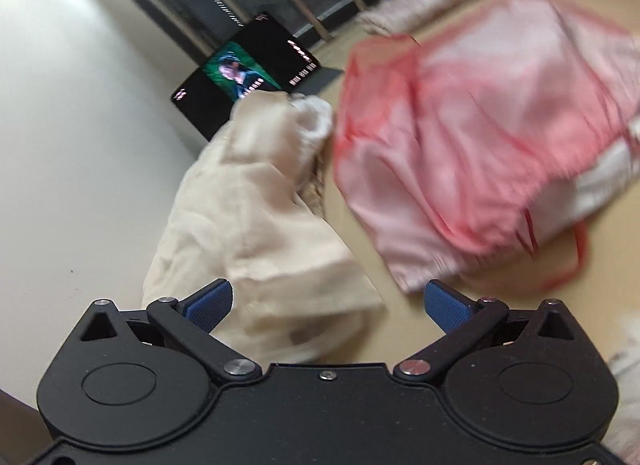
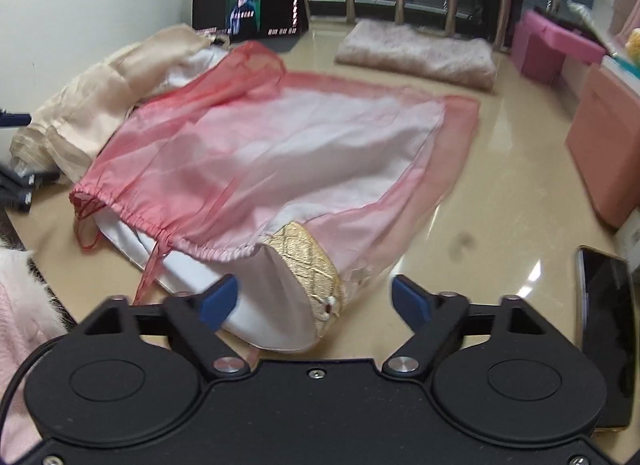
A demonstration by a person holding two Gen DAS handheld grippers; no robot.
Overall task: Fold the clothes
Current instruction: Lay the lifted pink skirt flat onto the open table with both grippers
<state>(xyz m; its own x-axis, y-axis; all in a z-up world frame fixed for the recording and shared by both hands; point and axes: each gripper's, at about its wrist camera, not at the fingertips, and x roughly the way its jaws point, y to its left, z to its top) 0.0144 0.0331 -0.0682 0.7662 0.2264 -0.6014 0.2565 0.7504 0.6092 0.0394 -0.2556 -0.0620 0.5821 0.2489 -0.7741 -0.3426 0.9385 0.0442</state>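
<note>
Sheer pink-red garment (image 2: 256, 153) with gold quilted trim, cream garment (image 1: 248, 201), blue claw pads (image 2: 218, 301)

Pink sheer garment (image 2: 256, 153) flat beside cream garment (image 2: 100, 105)

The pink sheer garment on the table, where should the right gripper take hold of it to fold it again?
Grip the gold-trimmed end of the pink garment, coming from the near edge. It lies closest to the open right gripper, has thicker layers than the sheer overlay, and lifts toward the far hem.

sheer pink garment (image 2: 256, 153) – glossy beige tabletop (image 2: 500, 201)
</note>
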